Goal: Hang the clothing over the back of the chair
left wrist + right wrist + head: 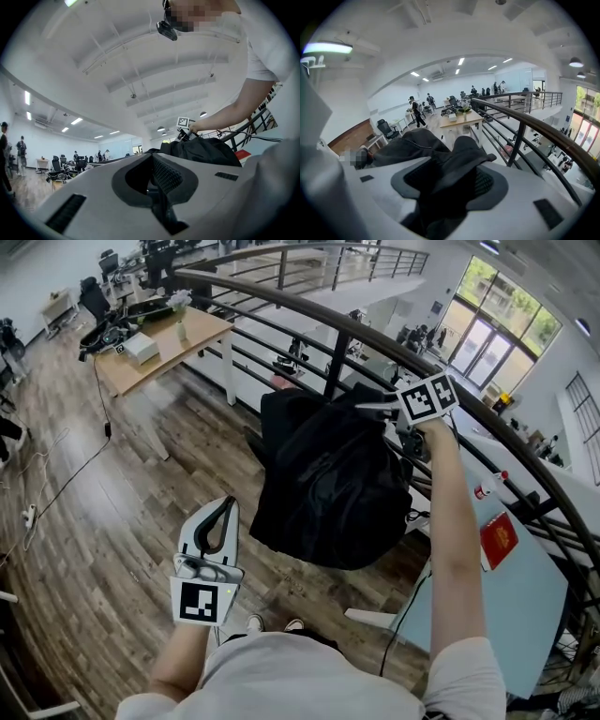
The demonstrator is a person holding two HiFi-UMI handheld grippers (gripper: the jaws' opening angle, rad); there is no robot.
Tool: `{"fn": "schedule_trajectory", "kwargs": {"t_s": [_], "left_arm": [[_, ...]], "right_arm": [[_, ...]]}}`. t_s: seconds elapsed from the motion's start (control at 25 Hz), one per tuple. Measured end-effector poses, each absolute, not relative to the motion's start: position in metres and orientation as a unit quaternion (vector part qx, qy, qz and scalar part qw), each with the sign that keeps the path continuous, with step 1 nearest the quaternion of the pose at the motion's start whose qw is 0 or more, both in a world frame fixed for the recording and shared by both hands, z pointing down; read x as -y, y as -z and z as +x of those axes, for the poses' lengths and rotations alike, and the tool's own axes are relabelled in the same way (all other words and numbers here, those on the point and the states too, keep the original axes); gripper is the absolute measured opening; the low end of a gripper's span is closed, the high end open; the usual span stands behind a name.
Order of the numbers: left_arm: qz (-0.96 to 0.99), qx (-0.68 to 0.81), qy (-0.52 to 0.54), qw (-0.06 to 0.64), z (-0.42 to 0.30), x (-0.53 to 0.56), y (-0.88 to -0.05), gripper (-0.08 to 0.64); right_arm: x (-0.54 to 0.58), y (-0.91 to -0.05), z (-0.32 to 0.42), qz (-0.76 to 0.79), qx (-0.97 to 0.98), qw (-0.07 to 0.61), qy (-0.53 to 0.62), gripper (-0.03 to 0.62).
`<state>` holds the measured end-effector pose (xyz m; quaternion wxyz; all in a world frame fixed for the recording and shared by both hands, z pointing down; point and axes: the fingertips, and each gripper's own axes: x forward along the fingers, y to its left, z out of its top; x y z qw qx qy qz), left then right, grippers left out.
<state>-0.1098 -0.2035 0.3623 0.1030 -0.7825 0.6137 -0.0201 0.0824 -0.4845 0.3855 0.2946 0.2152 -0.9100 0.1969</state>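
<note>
By the dark railing (356, 329), the black garment (328, 484) hangs in a big bunched heap w/ its top edge up near the rail. What's holding it up is covered by the cloth, so can't say if it's the chair back.

Right gripper (375, 411) is reached out at arm's length to the garment's upper right corner, marker cube up, nose tipped down. In the right gripper view its jaws stand wide apart. A thick fold of the black cloth (440, 164) lies between them, draped across the gap, and the pads aren't squeezing it.

Left gripper (226, 507) sits low and close to the body, well apart from the garment and pointing level. Tips are pressed together w/ nothing between them. From the left gripper view the garment (201, 150) shows beyond, w/ the other arm reaching over it.

Around: wood-plank floor (112, 521), wooden desk (164, 343) off to the upper left, and a pale blue table (525, 606) on the right w/ a red booklet (498, 540) on it.
</note>
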Motion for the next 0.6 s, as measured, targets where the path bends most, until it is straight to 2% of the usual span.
{"fn": "schedule_trajectory", "kwargs": {"t_s": [0.6], "left_arm": [[-0.792, -0.603, 0.024, 0.096, -0.095, 0.213, -0.368, 0.023]], "right_arm": [[0.460, -0.385, 0.111, 0.131, 0.935, 0.204, -0.258, 0.229]]}}
